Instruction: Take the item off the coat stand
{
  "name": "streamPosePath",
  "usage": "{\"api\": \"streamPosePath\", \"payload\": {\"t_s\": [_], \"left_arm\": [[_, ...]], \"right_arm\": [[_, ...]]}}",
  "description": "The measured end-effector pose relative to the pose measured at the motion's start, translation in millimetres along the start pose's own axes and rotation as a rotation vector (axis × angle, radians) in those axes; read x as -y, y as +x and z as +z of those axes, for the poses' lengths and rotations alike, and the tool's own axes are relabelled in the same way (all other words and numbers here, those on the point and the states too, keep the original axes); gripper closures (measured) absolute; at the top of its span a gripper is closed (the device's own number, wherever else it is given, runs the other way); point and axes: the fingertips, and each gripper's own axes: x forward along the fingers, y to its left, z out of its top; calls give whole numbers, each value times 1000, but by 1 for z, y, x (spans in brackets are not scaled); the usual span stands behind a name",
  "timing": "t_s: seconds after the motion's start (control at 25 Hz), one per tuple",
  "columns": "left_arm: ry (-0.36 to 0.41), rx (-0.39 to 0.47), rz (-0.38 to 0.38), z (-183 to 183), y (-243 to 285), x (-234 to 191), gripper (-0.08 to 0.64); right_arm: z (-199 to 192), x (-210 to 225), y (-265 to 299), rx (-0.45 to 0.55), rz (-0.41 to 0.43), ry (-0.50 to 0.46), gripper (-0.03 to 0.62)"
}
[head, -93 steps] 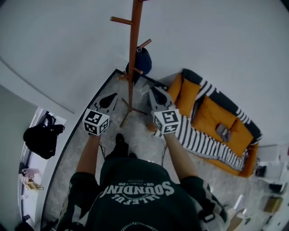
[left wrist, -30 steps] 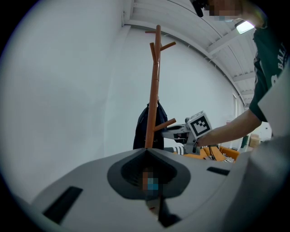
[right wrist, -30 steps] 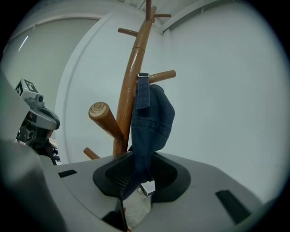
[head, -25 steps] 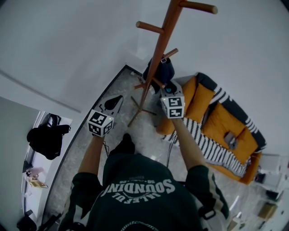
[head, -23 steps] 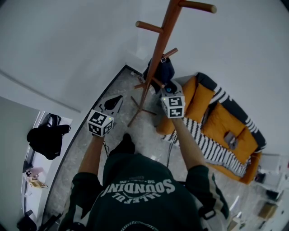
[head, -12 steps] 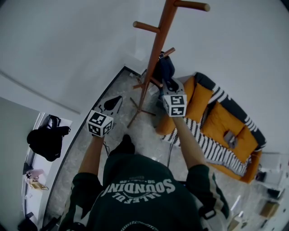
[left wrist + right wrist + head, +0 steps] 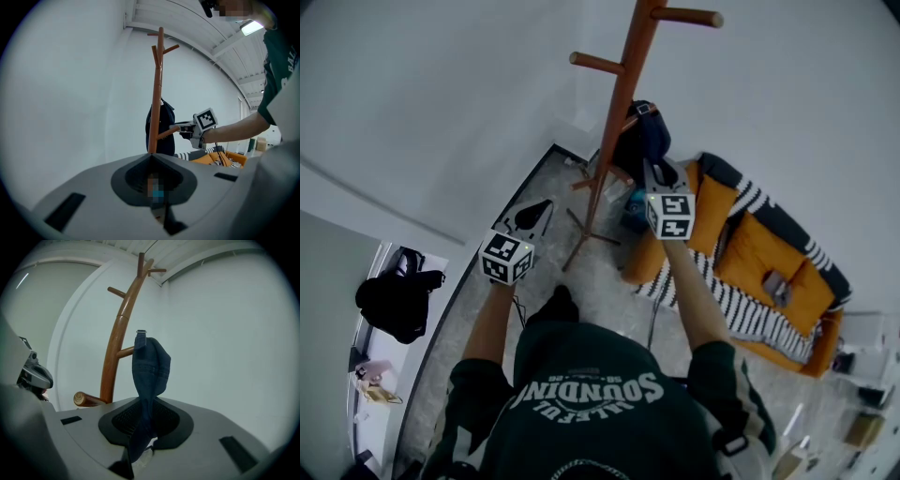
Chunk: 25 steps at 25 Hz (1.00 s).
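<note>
Coat stand (image 7: 609, 141): top cut off by the head view's edge at 12 o'clock; feet partly behind its own pole.
Dark blue item (image 7: 149, 369): lower end runs out of sight between the pinching jaws of the right gripper (image 7: 140, 451); garment or bag cannot be told; in the head view partly behind the pole.
Left gripper (image 7: 156, 197): middle of the jaw recess covered by a mosaic patch.
Grey object (image 7: 766, 284): on the sofa (image 7: 741, 239) at 3 o'clock, too small to identify.
Black bundle (image 7: 392, 300): 9 o'clock, kind unclear.
Small things (image 7: 862, 422): 4 o'clock edge, too small to tell.
</note>
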Motion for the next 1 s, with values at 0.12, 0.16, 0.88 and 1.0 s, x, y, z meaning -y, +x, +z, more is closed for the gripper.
{"api": "streamPosePath", "payload": {"t_s": [0.12,0.16,0.88,1.0], "left_arm": [[3,5,-5,2,2,-1,558],[5,6,-6,2,3,-1,558],[31,25,-21,20,-6,27,558],[32,26,-19,20,-13,40,558]], "right_arm": [[6,9,-1,9,-17,2,529],[7,12,-1,11,-22,5,529],[8,48,-56,19,-101,98,529],[2,37,-73,16,-77,110,529]]}}
